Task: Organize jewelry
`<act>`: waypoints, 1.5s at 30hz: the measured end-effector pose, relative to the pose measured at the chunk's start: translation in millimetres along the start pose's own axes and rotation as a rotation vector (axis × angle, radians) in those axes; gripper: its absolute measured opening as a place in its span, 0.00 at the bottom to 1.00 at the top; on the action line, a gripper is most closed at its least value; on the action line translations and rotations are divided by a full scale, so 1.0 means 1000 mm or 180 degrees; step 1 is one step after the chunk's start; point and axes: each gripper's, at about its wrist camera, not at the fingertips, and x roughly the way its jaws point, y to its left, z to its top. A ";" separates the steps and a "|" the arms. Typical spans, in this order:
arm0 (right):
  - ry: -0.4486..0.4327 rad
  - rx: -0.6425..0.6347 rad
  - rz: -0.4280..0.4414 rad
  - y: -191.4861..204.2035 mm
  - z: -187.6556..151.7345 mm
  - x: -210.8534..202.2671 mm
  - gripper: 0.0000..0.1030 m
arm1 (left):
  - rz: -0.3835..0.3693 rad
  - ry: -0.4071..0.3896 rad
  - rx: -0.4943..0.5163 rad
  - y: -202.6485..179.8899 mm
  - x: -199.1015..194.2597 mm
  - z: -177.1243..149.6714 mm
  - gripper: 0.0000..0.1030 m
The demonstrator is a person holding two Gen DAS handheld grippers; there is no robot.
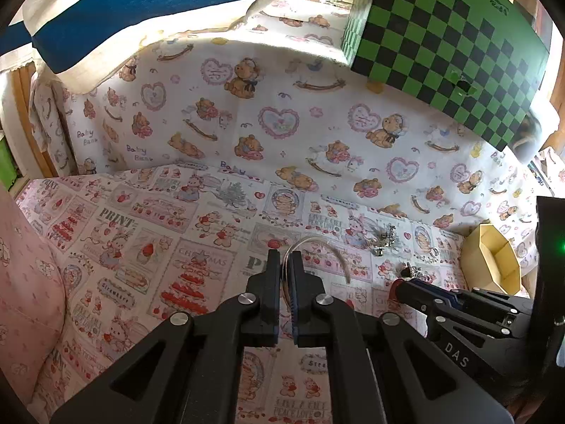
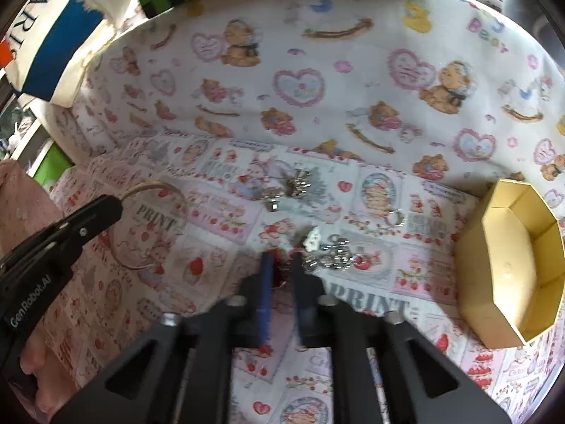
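Left fingers: left gripper [image 1: 285, 265] is clamped on a thin pale bangle [image 1: 326, 247]; the wire passes between the pads and arcs out ahead and to the right, over the printed cloth.
Right fingers: right gripper [image 2: 282, 265] has its pads drawn nearly together around something small and dark red; the view is blurred there, so this looks like a red bead or charm, though I cannot say for sure.
Jewelry near right fingers: silver chain heap [image 2: 332, 256] lies just beside the right fingertip, with a small white charm [image 2: 312, 238] touching its edge.
Jewelry further out: silver cluster [image 2: 298, 183] sits further back on the cloth, and a lone ring [image 2: 394, 218] lies between the heap and the box.
Destination: yellow octagonal box [image 2: 508, 265], open-topped and apparently empty, stands well to the right of all the pieces.
Surface: soft patterned cloth [image 1: 141, 247] over what seems a padded bed or seat, not a firm counter; pieces may sink into its folds.
Handling, bangle: light, springy, thin; hold on the band, as now, and it may swing or twist in the pads.
Handling, chains: limp, slippery, tangle-prone; pinch at the thick of the heap, since a single link could slip out.
Handling, ring: tiny, hard, liable to roll; grip across the band.
Backdrop: green chequered box [image 1: 441, 35] stands at the rear.
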 end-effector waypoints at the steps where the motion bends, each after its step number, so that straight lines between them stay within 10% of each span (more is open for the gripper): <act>1: -0.0037 -0.0008 -0.0037 0.002 -0.001 -0.003 0.05 | -0.0001 -0.0003 -0.0002 0.000 0.000 0.000 0.04; 26: -0.1087 0.0433 0.0293 -0.072 -0.054 -0.118 0.05 | -0.0498 0.0434 0.0332 -0.030 0.013 -0.008 0.05; 35: -0.1178 0.0580 0.0345 -0.094 -0.058 -0.131 0.05 | -0.0200 0.0264 0.0853 -0.066 0.011 -0.022 0.76; 45: -0.1153 0.0607 0.0268 -0.095 -0.059 -0.129 0.05 | 0.0025 0.0408 0.0971 -0.079 0.042 -0.029 0.67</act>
